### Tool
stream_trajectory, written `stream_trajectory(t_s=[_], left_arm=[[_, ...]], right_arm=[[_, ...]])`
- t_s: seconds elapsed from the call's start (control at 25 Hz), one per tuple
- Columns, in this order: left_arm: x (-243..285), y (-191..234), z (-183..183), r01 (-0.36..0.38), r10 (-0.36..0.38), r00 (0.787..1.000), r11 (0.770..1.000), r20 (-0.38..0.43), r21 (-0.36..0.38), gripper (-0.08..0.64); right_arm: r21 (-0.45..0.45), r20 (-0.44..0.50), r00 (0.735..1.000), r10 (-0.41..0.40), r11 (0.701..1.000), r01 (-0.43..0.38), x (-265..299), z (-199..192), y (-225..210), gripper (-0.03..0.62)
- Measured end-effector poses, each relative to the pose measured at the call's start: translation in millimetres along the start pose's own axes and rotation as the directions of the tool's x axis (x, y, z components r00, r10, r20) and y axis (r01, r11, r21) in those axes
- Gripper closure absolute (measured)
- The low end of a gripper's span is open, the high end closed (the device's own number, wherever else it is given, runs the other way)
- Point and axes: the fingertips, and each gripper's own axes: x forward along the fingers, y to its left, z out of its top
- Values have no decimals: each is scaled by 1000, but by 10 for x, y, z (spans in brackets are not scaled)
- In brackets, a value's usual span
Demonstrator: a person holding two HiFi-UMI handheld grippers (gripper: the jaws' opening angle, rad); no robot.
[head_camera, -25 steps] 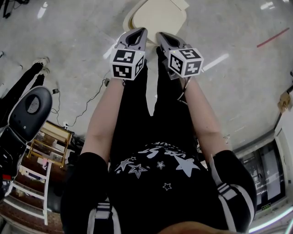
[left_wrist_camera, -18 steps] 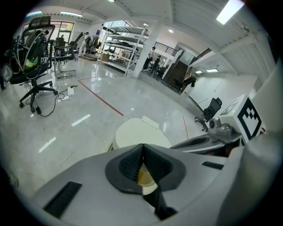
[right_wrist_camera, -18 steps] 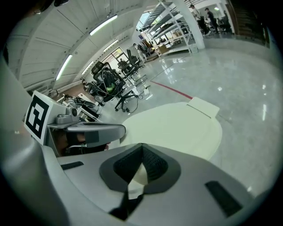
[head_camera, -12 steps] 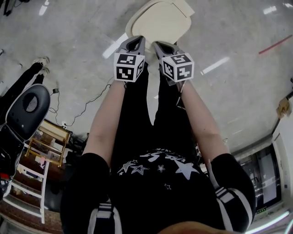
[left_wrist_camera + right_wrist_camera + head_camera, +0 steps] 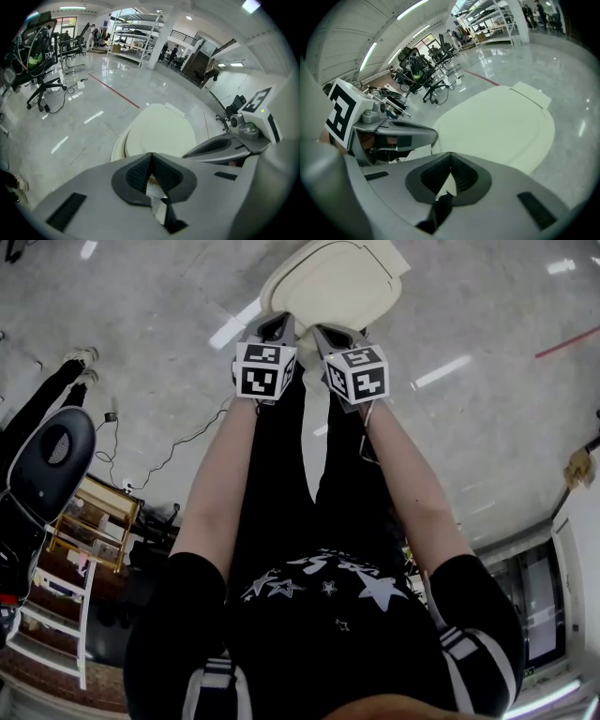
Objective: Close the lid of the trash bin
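Glossy grey floor (image 5: 487, 427) of a wide hall. Left claw (image 5: 277, 324) pressed together, pinching nothing; right claw (image 5: 328, 332) just beside, likewise pressed together and bare. Just ahead of both tips, cream lid (image 5: 333, 282) lying flat on the round trash bin (image 5: 117, 144). Farther left, office chair (image 5: 40, 70).

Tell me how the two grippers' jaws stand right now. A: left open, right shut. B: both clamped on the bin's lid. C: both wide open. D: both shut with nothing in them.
D: in each gripper's own view the jaw tips meet with nothing between them, on both the left gripper and the right gripper, and the cream lid lies beyond the tips.
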Motion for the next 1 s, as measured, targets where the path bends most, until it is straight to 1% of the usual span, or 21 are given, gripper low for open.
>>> stream_trajectory(t_s=[0.28, 0.48, 0.64, 1.0], left_arm=[[51, 46, -93, -17, 16, 999, 1000, -44, -16, 548], [82, 99, -171, -31, 30, 997, 999, -76, -15, 548], [101, 124, -204, -31, 28, 996, 999, -80, -31, 548], [131, 121, -214, -21, 19, 995, 1000, -99, -18, 548]], right_arm=[[-10, -7, 1000, -17, 1000, 16, 61, -26, -30, 586], [-2, -7, 999, -50, 999, 50, 119, -55, -44, 586], [-15, 5, 997, -78, 997, 78, 149, -68, -48, 586], [-49, -10, 992, -122, 991, 122, 172, -73, -60, 586]])
